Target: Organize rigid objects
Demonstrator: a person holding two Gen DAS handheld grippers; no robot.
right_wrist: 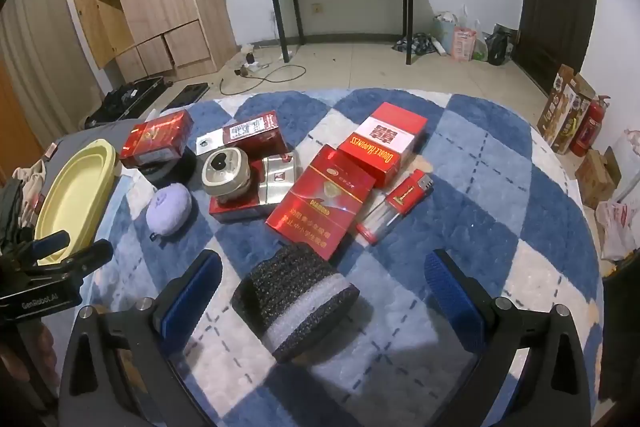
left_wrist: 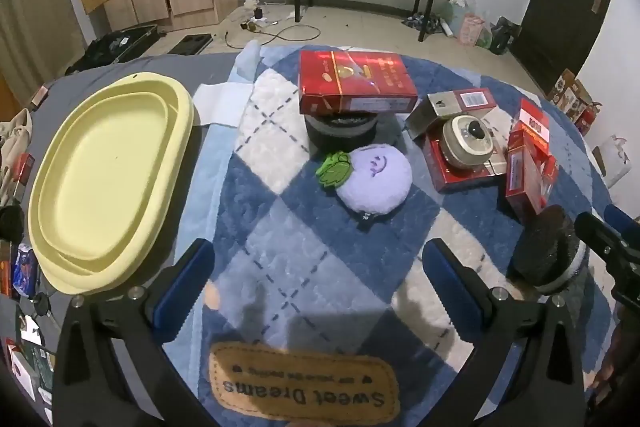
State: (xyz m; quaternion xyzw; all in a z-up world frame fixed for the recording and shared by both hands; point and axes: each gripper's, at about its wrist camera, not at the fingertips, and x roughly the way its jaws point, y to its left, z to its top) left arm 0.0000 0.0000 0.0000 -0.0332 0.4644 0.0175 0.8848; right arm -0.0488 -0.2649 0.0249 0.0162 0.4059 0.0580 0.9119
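My left gripper (left_wrist: 318,291) hung released over bare blanket (left_wrist: 304,227), the yellow tray (left_wrist: 100,171) just left at the blanket's edge. My right gripper (right_wrist: 324,291) gaped wide too, the black foam roll (right_wrist: 298,301) lying between its fingers, untouched. Red boxes (right_wrist: 322,203) crowded beyond; open blanket lay to the right.
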